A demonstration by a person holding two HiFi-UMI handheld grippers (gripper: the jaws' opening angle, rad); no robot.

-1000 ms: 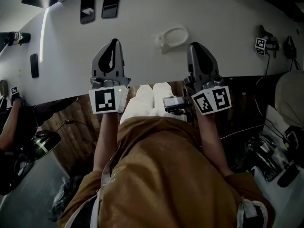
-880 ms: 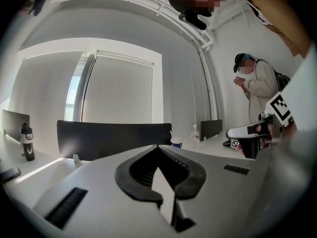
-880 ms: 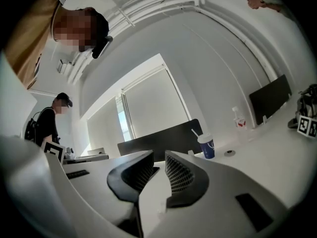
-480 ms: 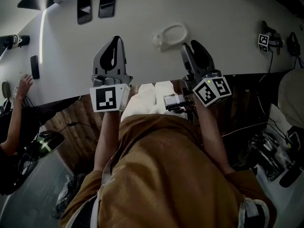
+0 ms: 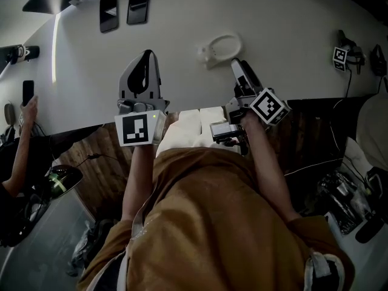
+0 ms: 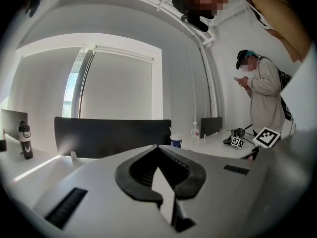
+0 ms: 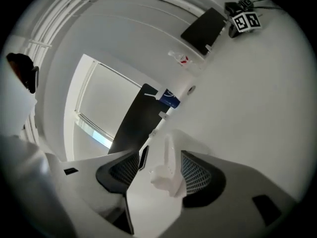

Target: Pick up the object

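On the white table (image 5: 85,71), in the upper middle of the head view, a white plastic object (image 5: 220,46) is found lying just above and to the left of the right gripper (image 5: 241,70). It is recorded as an oval ring with a short blocky tab at one end. It is the same colour as the tabletop, and no markings can be made out on it. Its long axis is noted as running left to right across the frame and rising slightly towards the right, with the tab at the lower left end. From the right gripper view it is seen almost edge-on in the lower middle of the frame, as a thin rim standing above a chunky foot, with its long axis near vertical there.

The right gripper's jaws are observed spread wide and opening, with the object framed between them. The object is seen close to the jaw at the right of that frame; contact cannot be determined, and no grip is seen.

The left gripper (image 5: 144,54) is held over the table at centre left of the head view. Its jaws are seen brought together at the tips, with nothing between them.

A dark flat slab (image 5: 139,3) is noted at the upper left of the table, and a marker cube (image 5: 338,57) at the far right
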